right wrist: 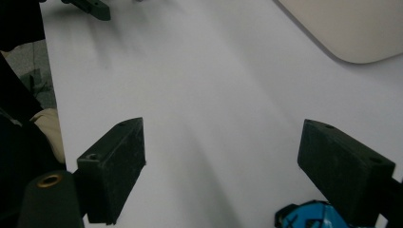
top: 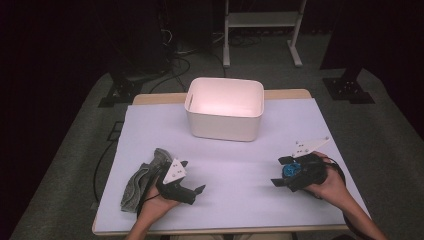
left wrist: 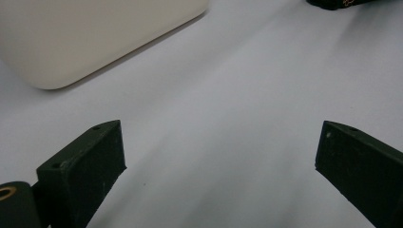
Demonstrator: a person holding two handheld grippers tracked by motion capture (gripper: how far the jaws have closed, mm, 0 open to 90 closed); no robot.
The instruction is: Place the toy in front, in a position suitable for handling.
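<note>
Dark room behind, with a white frame stand (top: pixel 262 22) on the grey floor past the table (top: pixel 225 175), which was covered by a pale sheet. White bin (top: pixel 225 107) sat at the far centre, nothing visible inside it. Grey cloth (top: pixel 142 182) lay crumpled near the front left edge, just beside and partly under the person's left hand (top: pixel 155 202). Left gripper (top: pixel 192 177) rested low over the sheet, pointing right toward the middle, jaws spread wide with nothing between them; the left gripper view showed bare sheet between the jaws and the bin's wall (left wrist: pixel 90 38) up left. Right gripper (top: pixel 280 171), held in the right hand (top: pixel 327 185), pointed left, jaws also wide apart and holding nothing; a blue part on its body showed between them. Both grippers were well apart from each other and short of the bin.
</note>
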